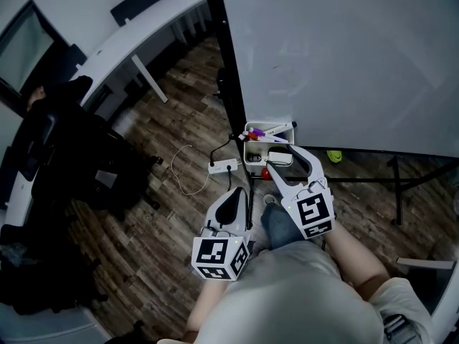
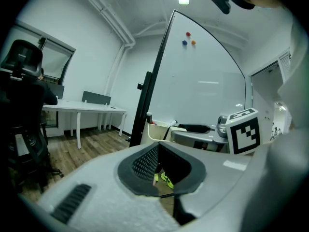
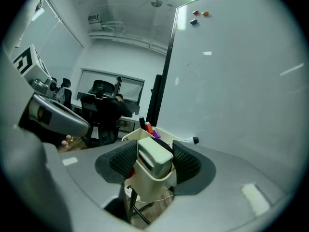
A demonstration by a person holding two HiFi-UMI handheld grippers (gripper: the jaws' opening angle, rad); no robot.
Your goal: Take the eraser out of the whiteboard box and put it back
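Note:
A pale grey eraser (image 3: 154,159) stands upright in the near compartment of the cream whiteboard box (image 3: 149,186), which hangs at the whiteboard's lower left corner. My right gripper (image 3: 154,151) reaches in level, its two black pads against the eraser's sides. In the head view the same gripper (image 1: 280,159) lies over the box (image 1: 249,149), with the eraser (image 1: 278,155) between its fingers. My left gripper (image 1: 239,192) hangs lower and to the left, away from the box, tips together and empty; its own view shows those tips (image 2: 158,145) meeting.
Coloured markers (image 1: 258,132) stick up in the box's far compartment. The whiteboard (image 1: 337,56) stands on a black frame. A white power strip (image 1: 222,166) with its cable and a yellow-green object (image 1: 334,155) lie on the wood floor. Dark office chairs (image 1: 50,149) and a white desk stand left.

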